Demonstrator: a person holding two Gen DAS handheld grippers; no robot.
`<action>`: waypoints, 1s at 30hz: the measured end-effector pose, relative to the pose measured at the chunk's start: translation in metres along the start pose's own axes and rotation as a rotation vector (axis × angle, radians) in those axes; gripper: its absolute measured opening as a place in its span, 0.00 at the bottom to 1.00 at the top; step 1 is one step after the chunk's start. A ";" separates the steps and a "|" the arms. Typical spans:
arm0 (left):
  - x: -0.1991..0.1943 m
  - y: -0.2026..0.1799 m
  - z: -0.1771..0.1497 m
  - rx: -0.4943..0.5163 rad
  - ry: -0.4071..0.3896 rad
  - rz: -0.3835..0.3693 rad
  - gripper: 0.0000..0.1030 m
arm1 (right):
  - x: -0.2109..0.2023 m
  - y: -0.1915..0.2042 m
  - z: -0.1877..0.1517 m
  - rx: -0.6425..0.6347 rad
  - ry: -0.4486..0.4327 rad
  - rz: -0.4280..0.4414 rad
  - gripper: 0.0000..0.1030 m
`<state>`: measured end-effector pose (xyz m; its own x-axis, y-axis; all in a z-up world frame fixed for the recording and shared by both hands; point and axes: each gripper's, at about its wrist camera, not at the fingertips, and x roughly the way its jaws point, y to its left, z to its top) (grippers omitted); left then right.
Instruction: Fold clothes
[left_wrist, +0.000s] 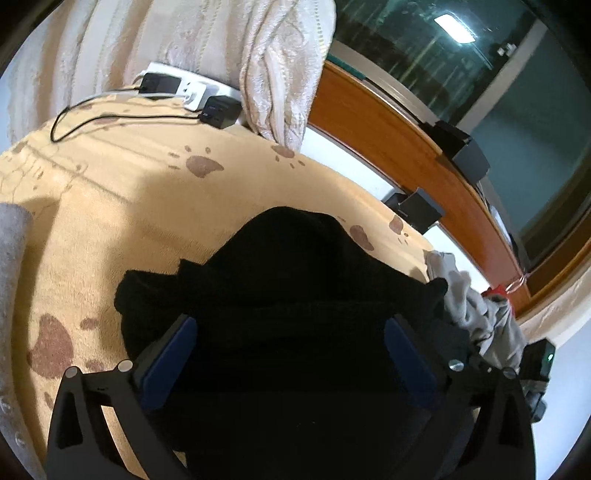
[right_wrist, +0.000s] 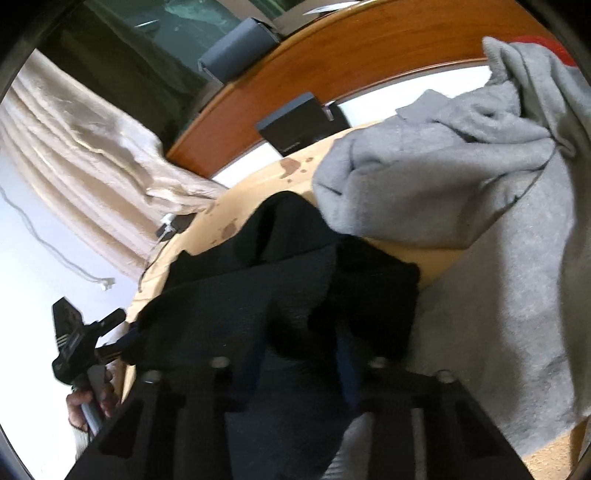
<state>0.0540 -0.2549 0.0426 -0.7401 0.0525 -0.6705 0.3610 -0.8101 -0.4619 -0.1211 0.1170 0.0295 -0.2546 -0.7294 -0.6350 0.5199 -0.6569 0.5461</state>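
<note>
A black knit garment (left_wrist: 288, 273) lies bunched on a beige paw-print blanket (left_wrist: 122, 206). In the left wrist view it fills the space between the blue pads of my left gripper (left_wrist: 290, 325), whose fingers stand wide apart and open. In the right wrist view the same black garment (right_wrist: 229, 295) drapes over my right gripper (right_wrist: 301, 343), whose fingers are close together and pinch a fold of it. My left gripper (right_wrist: 74, 343) shows at the garment's left edge, held by a hand (right_wrist: 88, 398).
A grey sweatshirt (right_wrist: 461, 166) is heaped right beside the black garment, with something red (left_wrist: 495, 291) behind it. A power strip with plugs and a cable (left_wrist: 177, 88) sits at the blanket's far edge under a cream curtain (left_wrist: 280, 74). Dark boxes (right_wrist: 295, 129) lean by the wooden window frame (left_wrist: 388, 140).
</note>
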 end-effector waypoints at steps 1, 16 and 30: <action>0.001 -0.002 -0.001 0.022 -0.003 0.009 0.99 | 0.000 0.001 -0.001 -0.008 -0.002 -0.005 0.18; -0.022 0.039 0.012 -0.097 -0.051 -0.036 0.99 | -0.028 0.023 -0.035 -0.082 -0.053 -0.134 0.08; -0.027 0.053 0.019 -0.194 -0.081 -0.137 0.99 | -0.063 0.062 -0.035 -0.281 -0.311 -0.412 0.85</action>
<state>0.0824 -0.3100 0.0473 -0.8299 0.1004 -0.5488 0.3508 -0.6711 -0.6532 -0.0446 0.1285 0.0843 -0.6867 -0.4740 -0.5511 0.5123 -0.8534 0.0957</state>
